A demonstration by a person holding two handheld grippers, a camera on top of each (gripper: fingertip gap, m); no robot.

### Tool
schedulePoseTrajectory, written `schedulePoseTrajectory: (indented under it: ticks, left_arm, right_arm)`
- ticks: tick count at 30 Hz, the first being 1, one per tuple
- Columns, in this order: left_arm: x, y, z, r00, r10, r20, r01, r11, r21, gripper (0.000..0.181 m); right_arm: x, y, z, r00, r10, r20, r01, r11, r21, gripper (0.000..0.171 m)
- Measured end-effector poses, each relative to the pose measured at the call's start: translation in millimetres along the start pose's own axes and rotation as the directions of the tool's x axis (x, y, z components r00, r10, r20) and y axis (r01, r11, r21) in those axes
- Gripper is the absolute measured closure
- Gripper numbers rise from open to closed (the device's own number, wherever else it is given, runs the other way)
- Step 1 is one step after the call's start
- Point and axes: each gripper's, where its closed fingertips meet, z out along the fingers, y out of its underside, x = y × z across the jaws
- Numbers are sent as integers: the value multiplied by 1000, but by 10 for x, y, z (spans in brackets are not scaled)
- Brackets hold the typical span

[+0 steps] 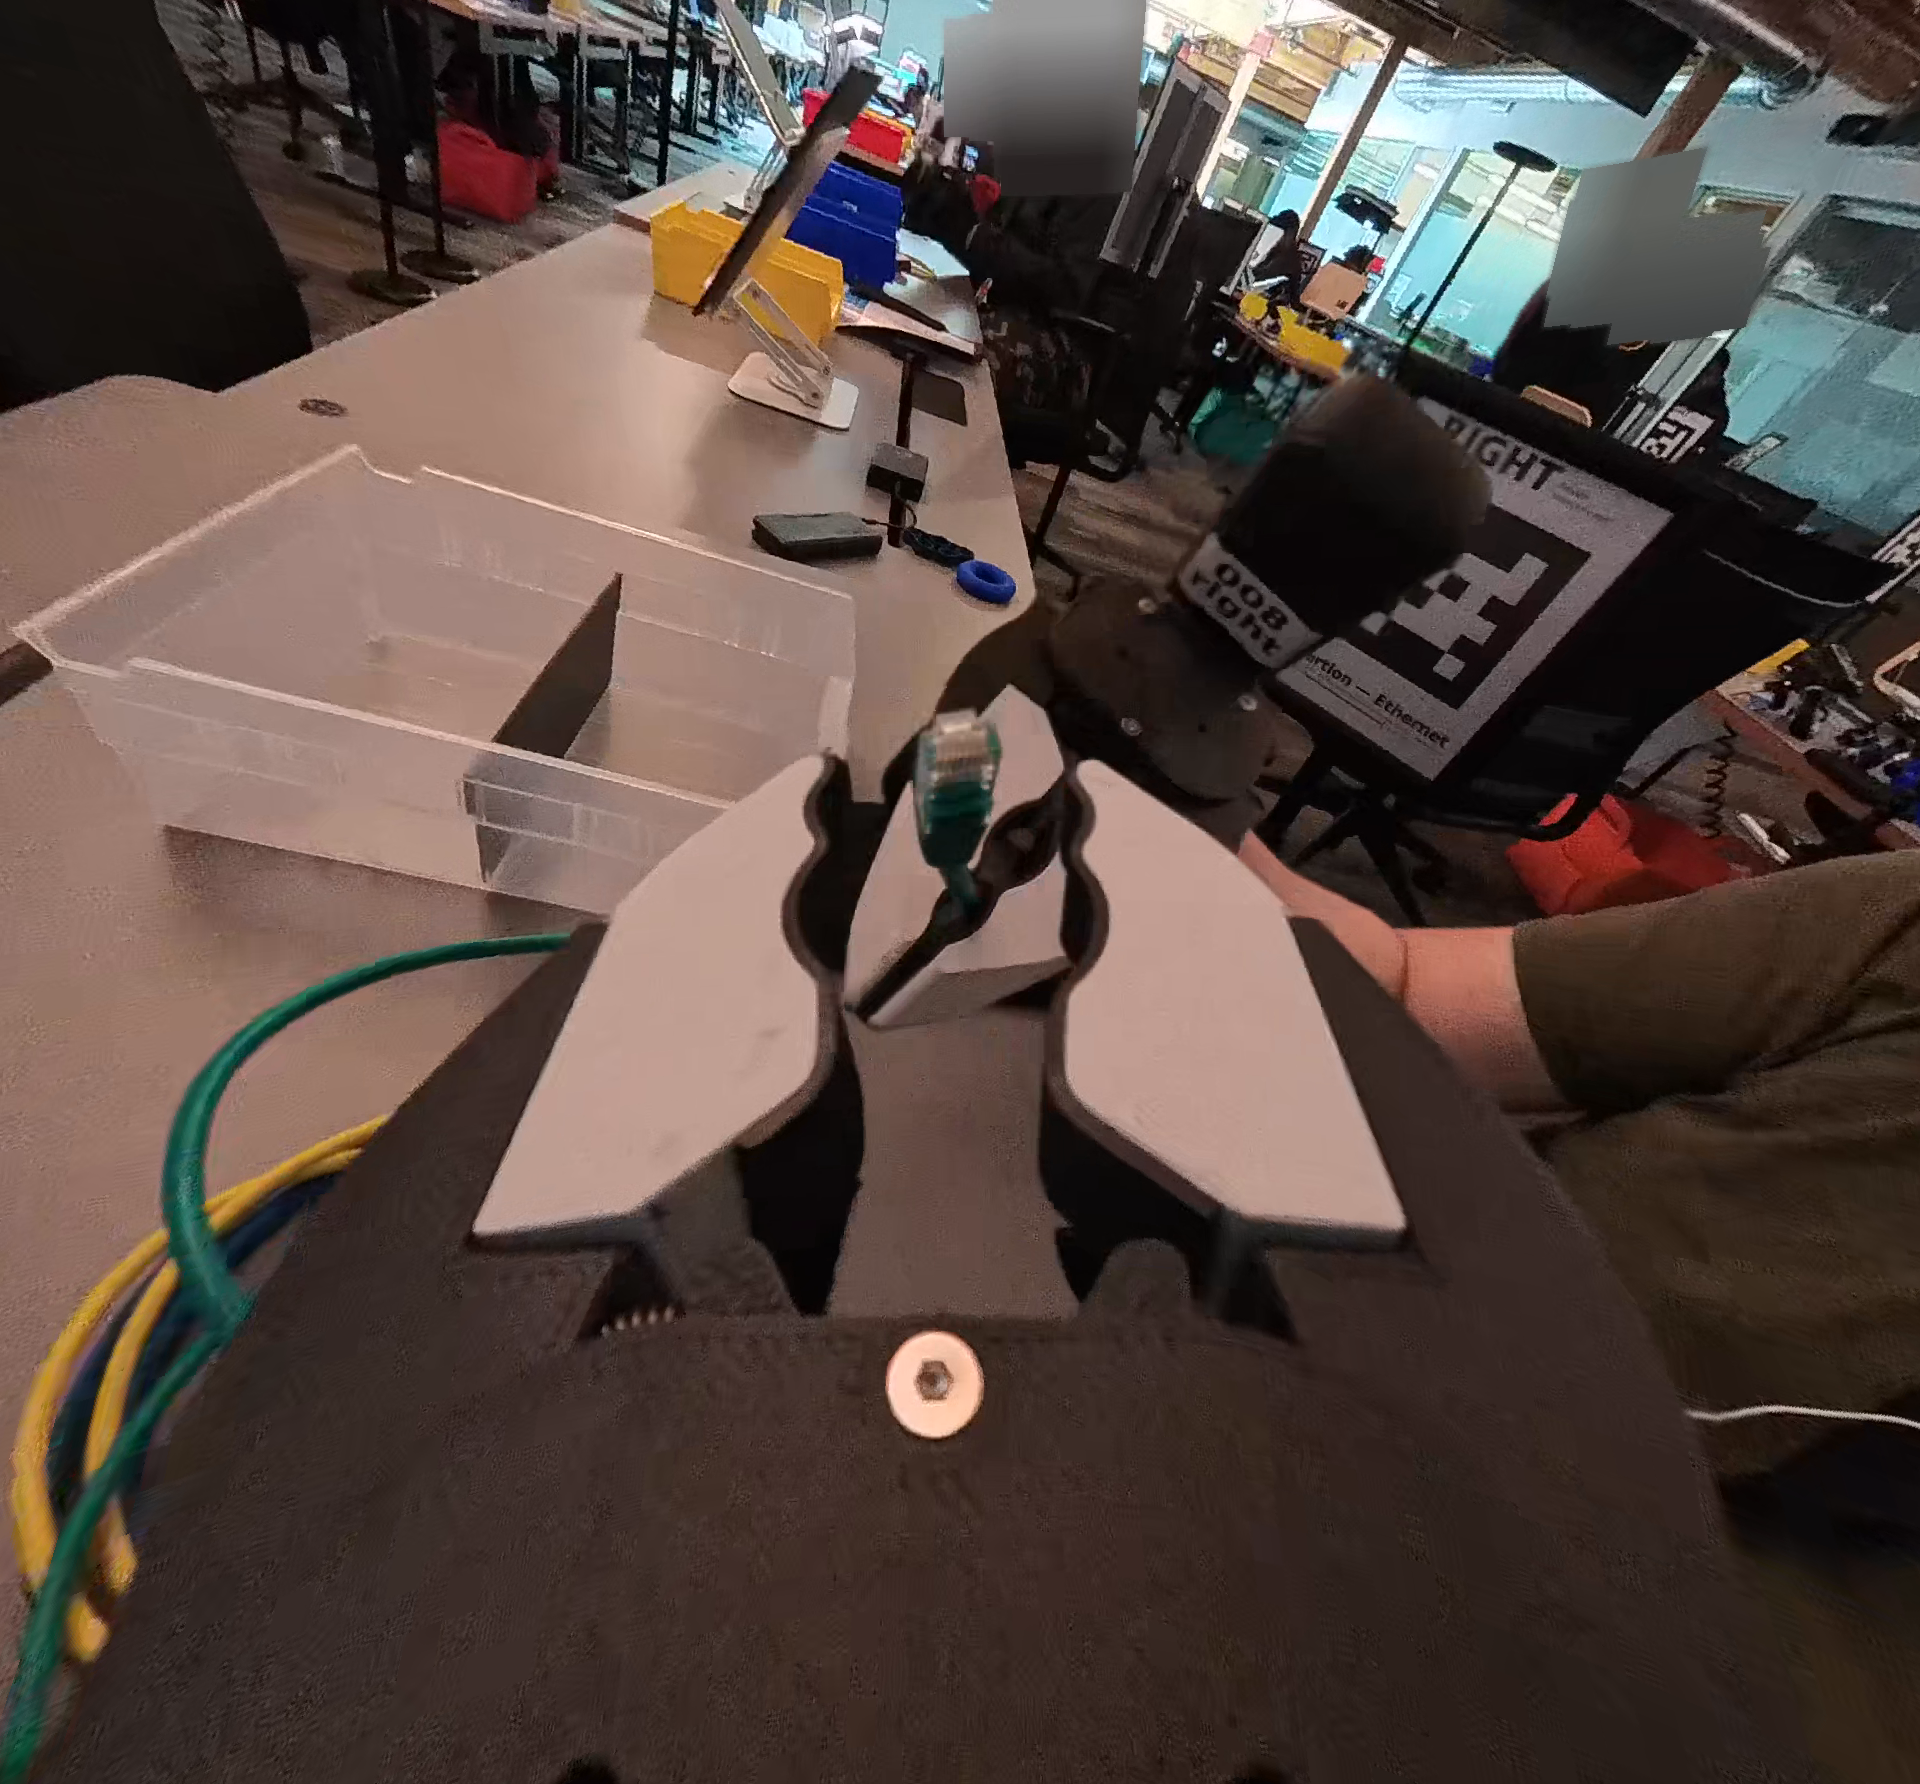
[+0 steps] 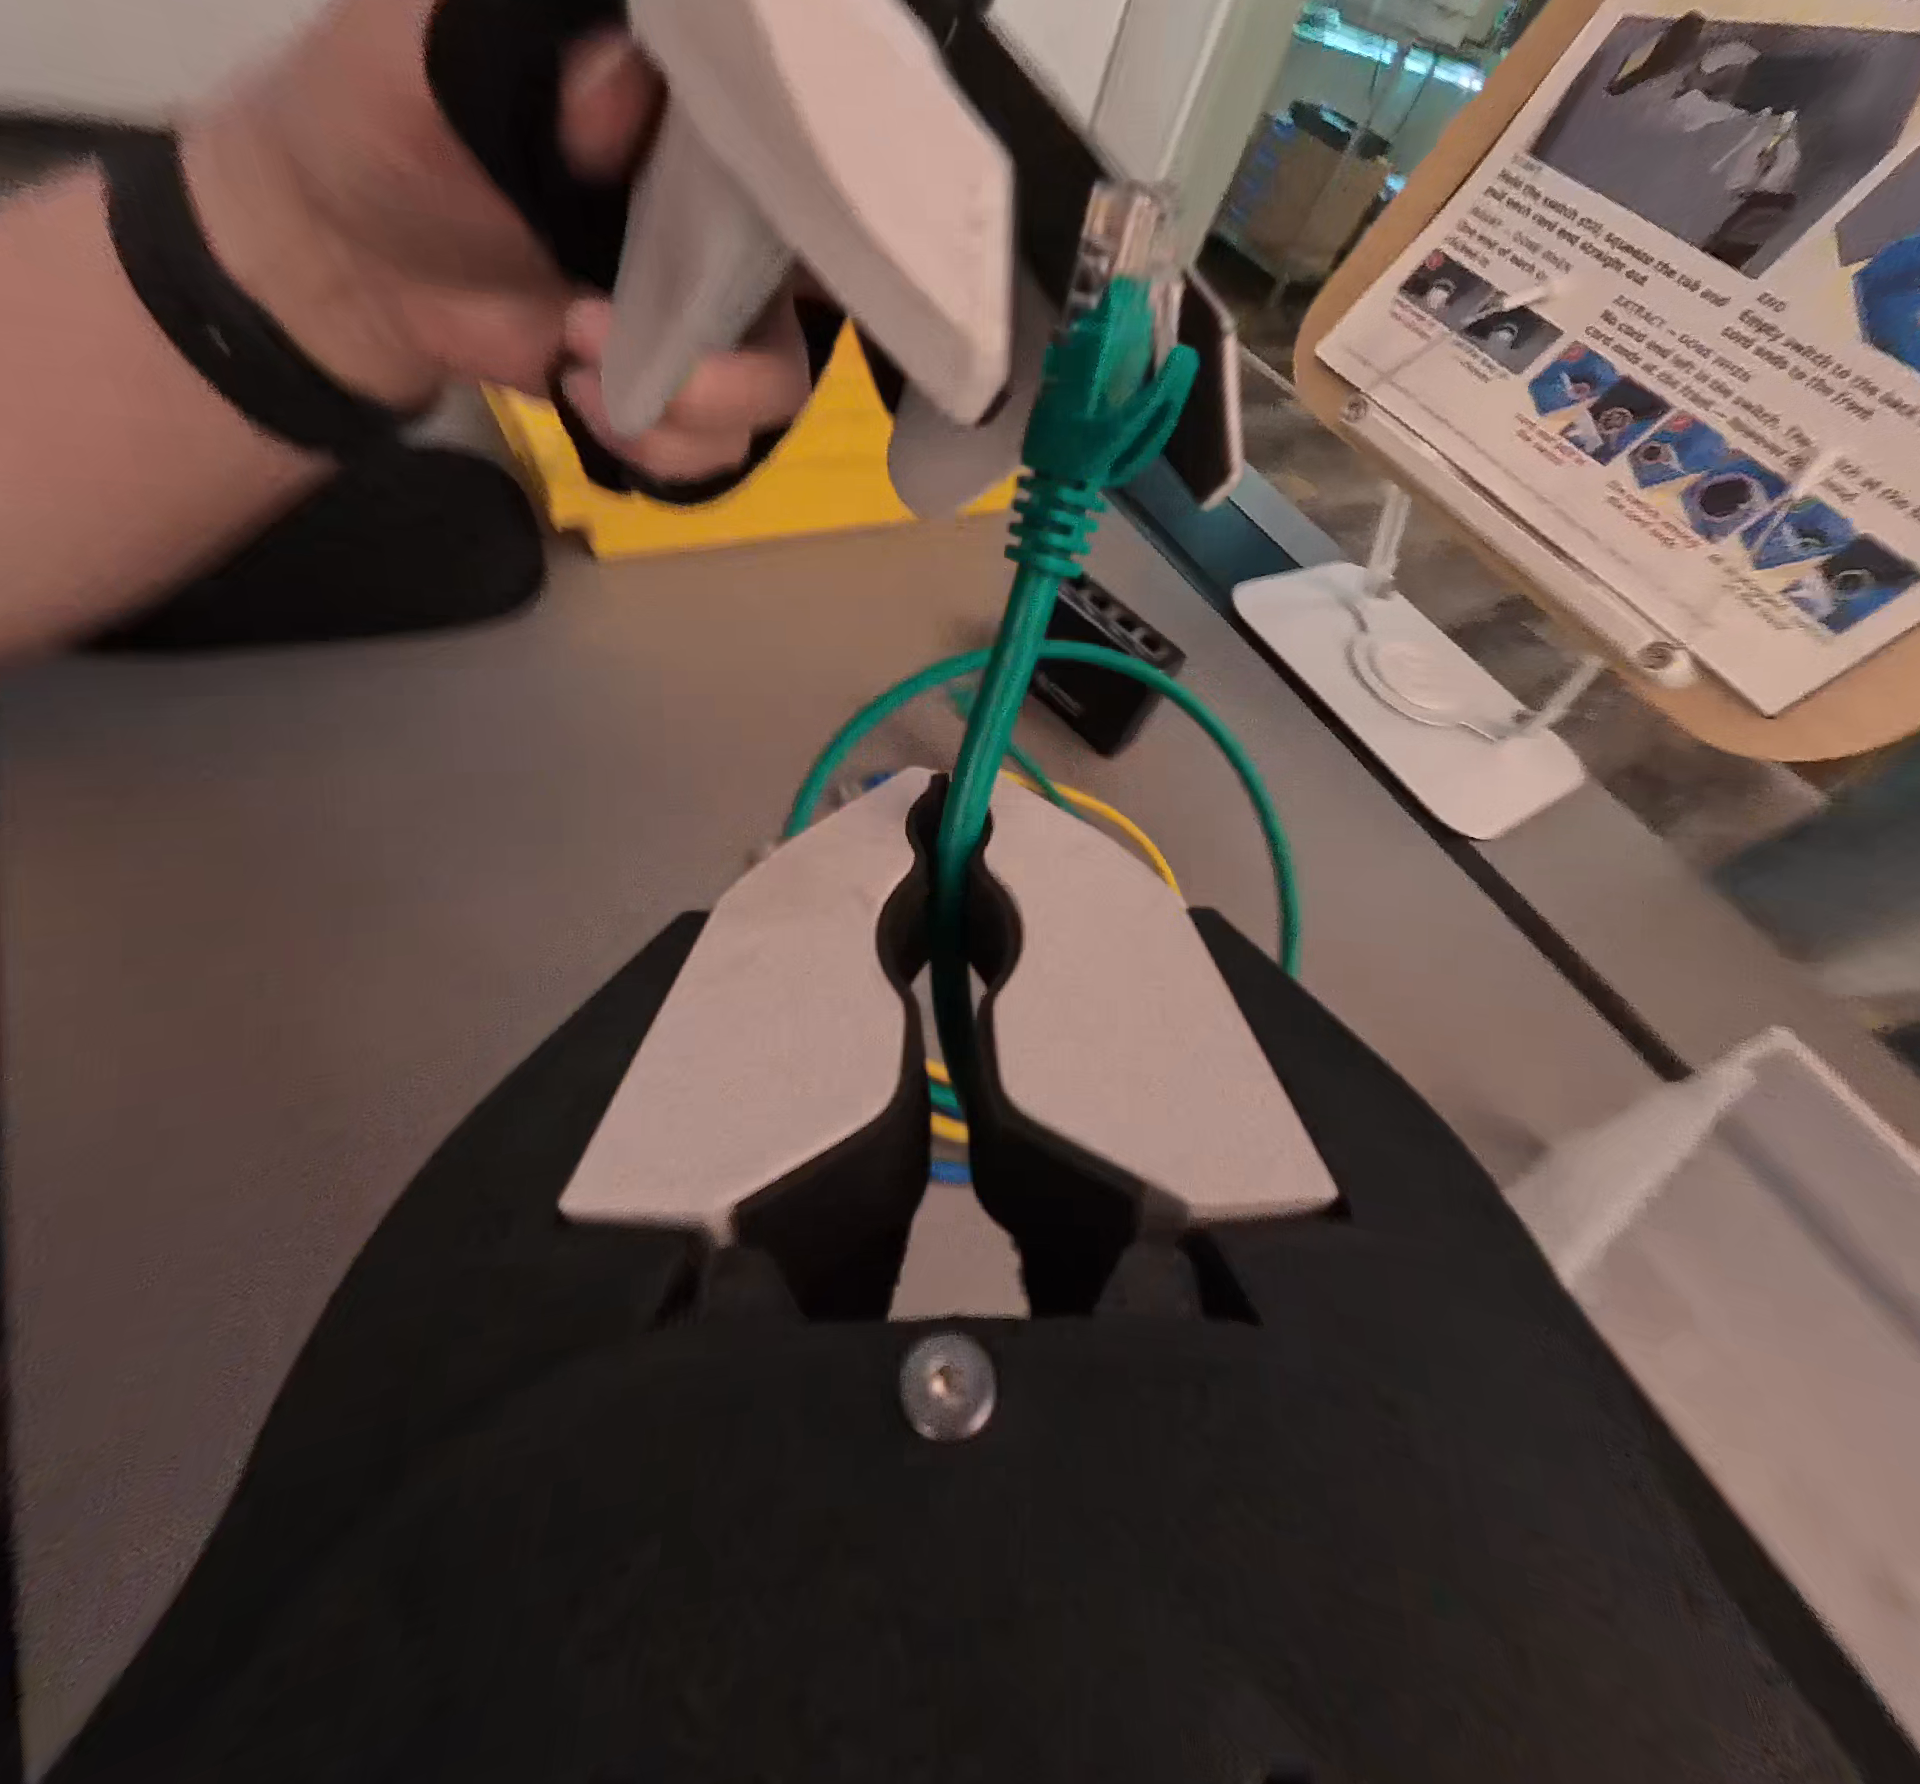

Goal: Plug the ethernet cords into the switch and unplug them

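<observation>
The green ethernet cord (image 2: 982, 778) is held above the worktop (image 2: 416, 799), its clear plug (image 2: 1122, 248) pointing up. The right gripper (image 2: 951, 820) has its jaws closed on the cord a little way below the plug's ribbed boot. The left gripper (image 1: 951, 778) has its jaws partly open on either side of the plug (image 1: 956, 742); whether they touch it cannot be told. The cord's slack loops down to the worktop, where yellow and blue cords (image 1: 94, 1319) lie bundled with it. The black switch (image 2: 1101, 674) sits on the worktop beyond the loop, ports facing up. A clear divided bin (image 1: 436, 664) stands to the left, and an instruction sheet on a stand (image 2: 1621, 332) is nearby.
</observation>
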Motion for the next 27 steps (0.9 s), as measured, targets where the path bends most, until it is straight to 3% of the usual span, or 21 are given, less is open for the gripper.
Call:
schedulePoseTrajectory:
  ticks: [5, 9, 11, 12, 13, 16, 17, 19, 22, 25, 27]
  left_arm:
    - [-65, 197, 10, 997, 46, 55, -38, 989, -143, 164]
    - [-143, 197, 24, 996, 14, 94, -4, 994, -105, 165]
    - [-178, 159, 1, 996, -35, 83, 39, 998, -52, 166]
    - [-199, 156, -12, 996, -50, 79, 53, 998, -35, 166]
    - [-233, 160, -28, 995, -60, 84, 62, 998, -21, 166]
    - [-266, 157, -59, 994, -64, 87, 63, 998, 14, 166]
    - [-273, 157, -64, 994, -58, 93, 57, 998, 18, 166]
    - [-257, 155, -63, 995, -35, 97, 34, 999, 17, 166]
    - [-183, 89, -81, 997, -15, 80, 11, 999, 51, 166]
    - [-129, 74, -153, 996, 22, 83, -28, 998, 63, 166]
    - [-110, 100, -205, 995, 54, 83, -59, 996, 61, 166]
  right_arm:
    - [68, 112, -91, 985, -169, -46, 162, 980, -115, 170]
    - [180, 97, -109, 988, -106, -115, 99, 993, -59, 167]
    - [283, 73, -154, 974, -15, -225, 19, 1000, 19, 133]
    - [338, 68, -224, 950, 39, -308, -20, 998, 66, 124]
    - [298, 32, -301, 932, 85, -352, -40, 990, 136, 127]
    - [-198, -117, -374, 952, 193, -239, -98, 928, 358, 154]
    - [-380, -138, -314, 961, 242, -134, -170, 899, 403, 160]
    - [-685, -127, -72, 907, 388, 163, -421, 828, 371, 147]
    - [-552, -116, 202, 705, 598, 380, -708, 629, 323, 131]
    - [-222, -290, 145, 586, 624, 516, -809, 411, 421, 129]
    - [-77, -397, 49, 564, 598, 570, -821, 333, 463, 131]
